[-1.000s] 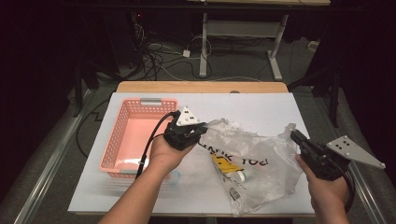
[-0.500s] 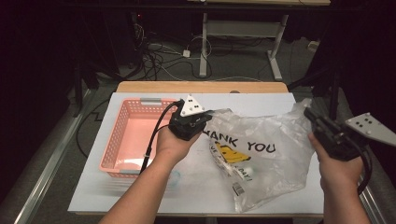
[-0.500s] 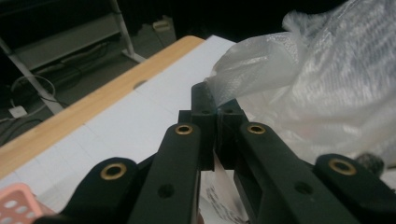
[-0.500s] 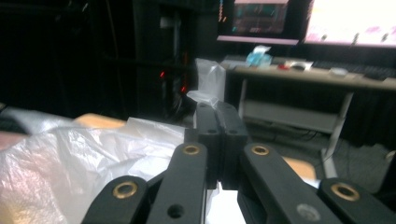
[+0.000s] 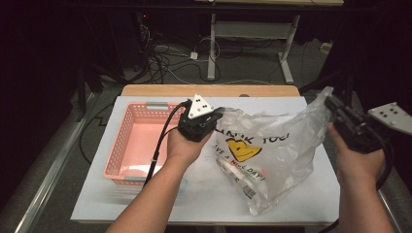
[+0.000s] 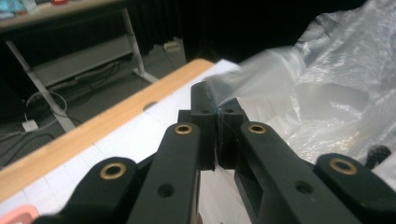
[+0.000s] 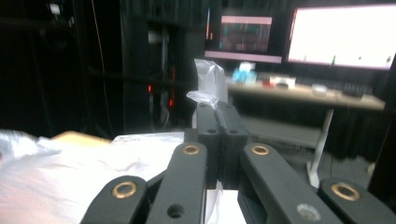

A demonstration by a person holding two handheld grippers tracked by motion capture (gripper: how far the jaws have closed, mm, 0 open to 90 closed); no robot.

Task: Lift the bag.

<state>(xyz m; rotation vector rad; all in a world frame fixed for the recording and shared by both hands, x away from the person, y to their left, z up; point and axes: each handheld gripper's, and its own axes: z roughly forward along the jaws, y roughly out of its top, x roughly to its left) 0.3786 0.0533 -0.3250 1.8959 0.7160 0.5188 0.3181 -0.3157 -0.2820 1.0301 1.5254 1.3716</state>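
Observation:
A clear plastic bag [image 5: 277,145], printed with a yellow smiley and "THANK YOU", hangs stretched between my two grippers above the white table top [image 5: 204,194]. My left gripper [image 5: 218,112] is shut on the bag's left top edge. In the left gripper view its jaws [image 6: 215,111] pinch the thin film [image 6: 327,88]. My right gripper [image 5: 331,101] is raised at the right and shut on the bag's right top corner. A crumpled tuft of film [image 7: 208,77] sticks up past those closed jaws [image 7: 217,112]. A small packet with a barcode [image 5: 245,183] lies inside the bag, low down.
A pink plastic basket [image 5: 121,141] stands on the table to the left of my left hand. The table's wooden far edge [image 5: 209,90] lies behind the bag. Cables and desk legs [image 5: 212,43] are on the floor beyond. Lit monitors [image 7: 345,35] glow in the right gripper view.
My right gripper has risen and moved outward with the bag's corner, pulling the bag up off the table and spreading it. My left gripper stayed near the basket, holding the other edge.

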